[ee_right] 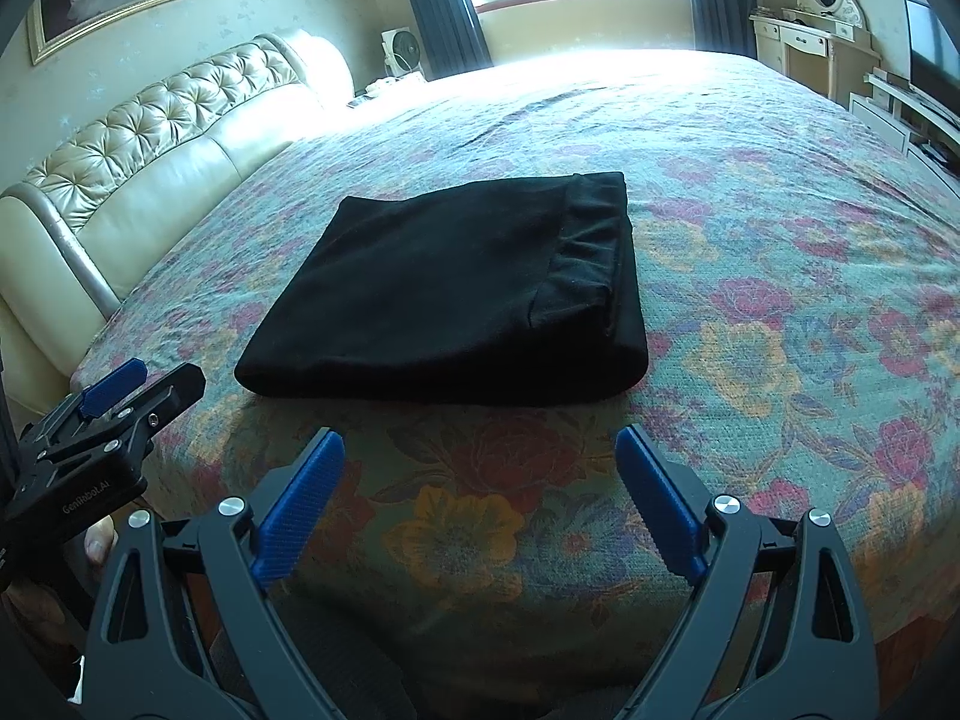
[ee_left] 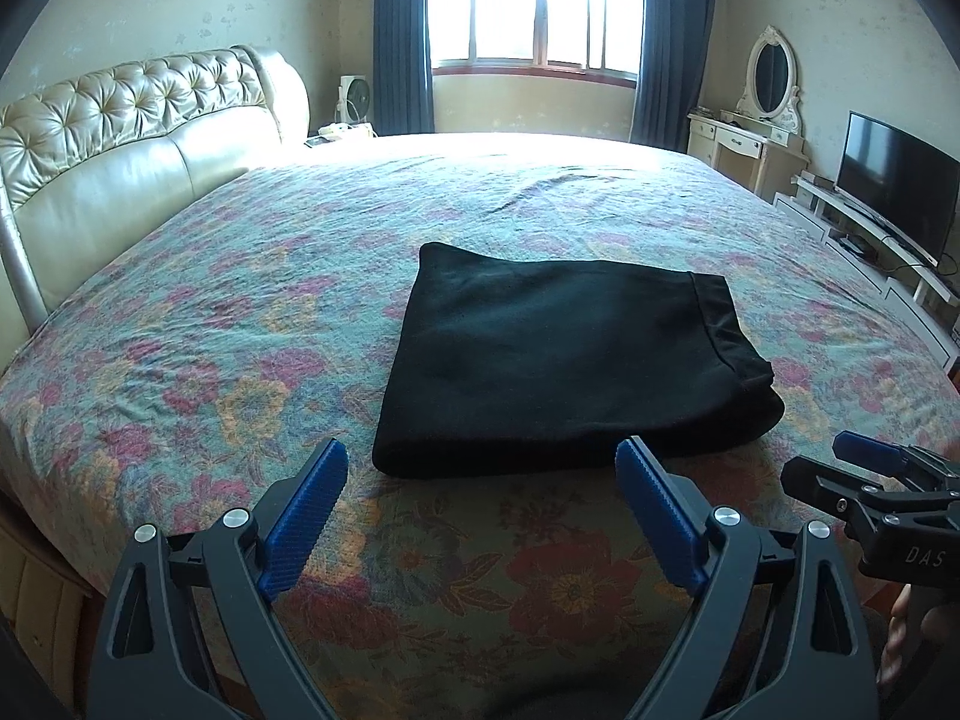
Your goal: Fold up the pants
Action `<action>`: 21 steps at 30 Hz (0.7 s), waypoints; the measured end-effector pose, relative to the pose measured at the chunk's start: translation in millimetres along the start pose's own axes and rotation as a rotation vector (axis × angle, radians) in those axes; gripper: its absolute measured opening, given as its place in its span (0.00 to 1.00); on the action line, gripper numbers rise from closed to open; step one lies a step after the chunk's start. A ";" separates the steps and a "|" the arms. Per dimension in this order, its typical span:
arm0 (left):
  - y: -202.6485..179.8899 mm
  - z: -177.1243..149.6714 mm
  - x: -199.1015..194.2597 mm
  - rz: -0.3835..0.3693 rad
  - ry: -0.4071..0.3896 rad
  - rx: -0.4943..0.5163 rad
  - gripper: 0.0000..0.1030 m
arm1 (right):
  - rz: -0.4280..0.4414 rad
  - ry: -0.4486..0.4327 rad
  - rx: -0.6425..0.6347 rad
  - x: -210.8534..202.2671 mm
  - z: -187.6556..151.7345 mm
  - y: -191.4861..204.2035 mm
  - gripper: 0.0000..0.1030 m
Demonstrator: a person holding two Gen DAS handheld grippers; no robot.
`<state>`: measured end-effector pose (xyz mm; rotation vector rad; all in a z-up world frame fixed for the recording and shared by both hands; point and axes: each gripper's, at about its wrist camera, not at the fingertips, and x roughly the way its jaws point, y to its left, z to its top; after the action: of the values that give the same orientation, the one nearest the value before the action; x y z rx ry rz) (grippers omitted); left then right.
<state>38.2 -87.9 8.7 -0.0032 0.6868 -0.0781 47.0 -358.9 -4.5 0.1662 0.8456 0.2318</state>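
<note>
- Left gripper (ee_left: 480, 462): jaws spread wide, blue ribbed pads (ee_left: 306, 516) well apart, nothing between them. It hangs over the bedspread (ee_left: 180, 324) just short of the near edge of the pants; no contact with the cloth is visible.
- Right gripper (ee_right: 480, 450): likewise released, jaws wide, nothing grasped. Pads sit above the bedspread, just short of the pants' near edge and not touching it.
- Each gripper shows in the other's view: the right one at the right margin of the left wrist view, the left one at the left margin of the right wrist view. The two sit side by side.
- Black pants (ee_left: 552, 360): folded into a compact, thick rectangle, lying flat on the floral bedspread, near the foot-side edge of the bed and directly ahead of both grippers.
- Orientation: the waistband (ee_right: 591, 252) lies along the bundle's right side, gathered and layered; the rounded folded edge faces the grippers. The long axis runs roughly left to right across both views.
- Surroundings: tufted cream headboard (ee_left: 120, 138) at left, bright window (ee_left: 534, 0) with dark curtains behind, television (ee_left: 894, 186) at right.
</note>
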 end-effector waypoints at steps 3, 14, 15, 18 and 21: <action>1.2 0.1 0.3 -0.033 0.009 -0.027 0.87 | -0.001 0.001 0.011 -0.2 -0.1 -3.8 0.90; 3.2 -2.4 2.2 -0.058 0.030 -0.053 0.87 | -0.002 0.006 0.023 0.1 -3.3 -7.9 0.90; 3.2 -2.5 1.7 -0.060 0.028 -0.053 0.87 | -0.002 0.006 0.024 0.1 -3.4 -8.4 0.90; 2.1 -2.1 1.9 -0.063 0.032 -0.047 0.87 | -0.002 0.006 0.030 -0.1 -4.1 -9.7 0.90; 1.8 -2.7 3.3 -0.073 0.040 -0.041 0.87 | -0.001 0.009 0.032 0.1 -4.2 -10.7 0.90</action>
<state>39.1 -86.3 4.5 -0.0666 0.7285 -0.1344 45.3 -369.0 -9.9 0.1951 0.8588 0.2180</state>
